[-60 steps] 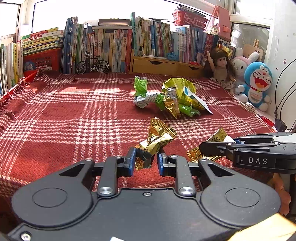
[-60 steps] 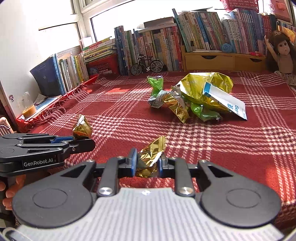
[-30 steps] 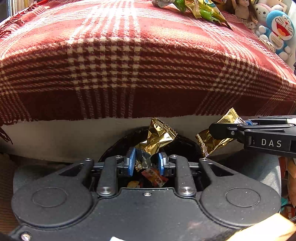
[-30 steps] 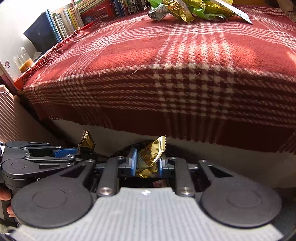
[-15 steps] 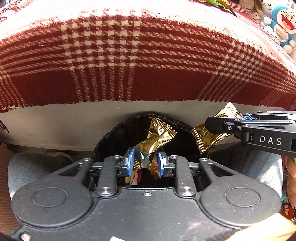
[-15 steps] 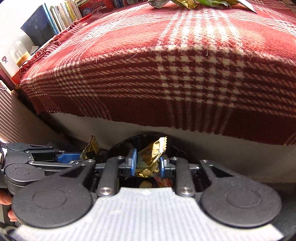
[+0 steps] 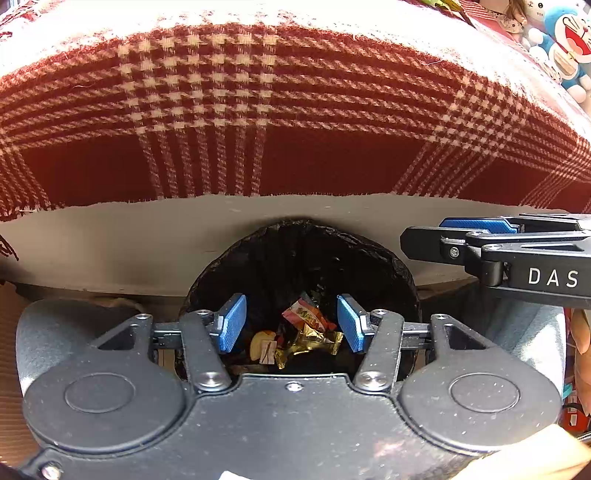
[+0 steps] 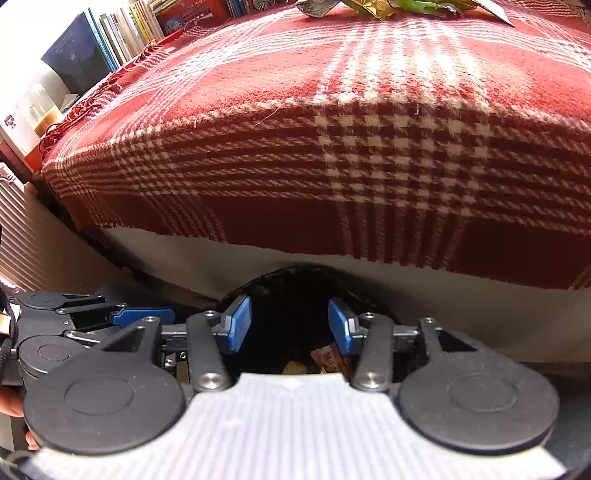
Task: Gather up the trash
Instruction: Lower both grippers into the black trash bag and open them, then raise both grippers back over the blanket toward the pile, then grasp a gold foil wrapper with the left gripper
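A black-lined trash bin [image 7: 391, 258] stands below the table edge, under both grippers. In the left wrist view my left gripper [image 7: 291, 323] hangs over the bin's mouth, its jaws opening with nothing between the blue pads. A gold wrapper [image 7: 314, 339] and other candy wrappers [image 7: 306, 317] lie at the bin's bottom. My right gripper [image 8: 290, 323] is also over the bin [image 8: 258, 288], jaws opening and empty; it shows from the side at right [image 7: 461, 236] in the left wrist view. More green and gold wrappers [image 8: 373, 5] lie far back on the table.
A red plaid blanket [image 7: 295, 110] covers the table and hangs over its white front edge [image 7: 147, 236]. Books [image 8: 96, 48] line the far left. Plush toys [image 7: 565, 40] sit at the far right. A person's fingers [image 7: 583, 332] hold the right gripper.
Both grippers have opened and their gold wrappers have dropped from the pads into the bin. The left view has tilted slightly further down toward the bin.
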{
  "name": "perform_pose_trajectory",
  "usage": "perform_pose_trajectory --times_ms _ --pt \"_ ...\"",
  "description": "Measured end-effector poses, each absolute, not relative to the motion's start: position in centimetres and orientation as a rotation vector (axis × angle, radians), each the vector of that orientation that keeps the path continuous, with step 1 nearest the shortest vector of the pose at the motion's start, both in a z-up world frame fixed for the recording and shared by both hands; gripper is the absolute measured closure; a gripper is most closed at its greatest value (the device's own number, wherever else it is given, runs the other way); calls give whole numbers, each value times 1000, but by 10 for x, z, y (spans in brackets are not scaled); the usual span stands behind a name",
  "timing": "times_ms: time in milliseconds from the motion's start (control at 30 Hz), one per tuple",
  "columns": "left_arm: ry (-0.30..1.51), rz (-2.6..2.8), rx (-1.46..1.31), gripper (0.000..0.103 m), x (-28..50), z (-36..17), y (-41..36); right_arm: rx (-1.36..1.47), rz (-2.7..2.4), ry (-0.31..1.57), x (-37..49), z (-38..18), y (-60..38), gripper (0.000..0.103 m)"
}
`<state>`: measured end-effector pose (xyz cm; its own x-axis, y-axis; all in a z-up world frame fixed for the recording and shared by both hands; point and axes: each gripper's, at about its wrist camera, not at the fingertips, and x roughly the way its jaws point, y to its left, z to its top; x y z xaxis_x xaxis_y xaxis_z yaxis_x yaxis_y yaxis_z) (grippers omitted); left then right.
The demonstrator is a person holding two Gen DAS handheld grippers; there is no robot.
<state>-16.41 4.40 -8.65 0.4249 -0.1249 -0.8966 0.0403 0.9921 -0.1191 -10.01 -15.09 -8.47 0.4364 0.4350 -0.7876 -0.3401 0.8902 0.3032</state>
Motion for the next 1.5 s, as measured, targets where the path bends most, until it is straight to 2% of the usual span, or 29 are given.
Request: perform_pose_trajectory --times_ms 233,400,567,733,867,1033,1133,1267,1500 --pt "1089 -105 -62 44 -169 -70 42 129 493 987 -101 -76 -155 36" --pt "985 -165 -86 42 -177 -34 44 134 554 916 -108 -51 -161 28" --pt "824 -198 -64 22 -176 9 44 101 590 761 -114 -7 -171 22" --pt "729 -216 -58 21 -156 40 39 108 525 625 -105 27 -189 21" --pt "682 -227 -95 24 -128 57 36 74 383 562 -81 40 -203 22" --pt "644 -251 -140 31 -74 66 24 92 312 556 -45 40 -223 33" --pt "655 -260 -205 39 -37 63 16 89 280 573 -21 36 -228 38" --pt "676 -260 -226 46 9 56 -3 52 265 590 5 30 -227 39" --pt "707 -221 -246 51 85 35 -39 15 268 605 27 21 -225 39"
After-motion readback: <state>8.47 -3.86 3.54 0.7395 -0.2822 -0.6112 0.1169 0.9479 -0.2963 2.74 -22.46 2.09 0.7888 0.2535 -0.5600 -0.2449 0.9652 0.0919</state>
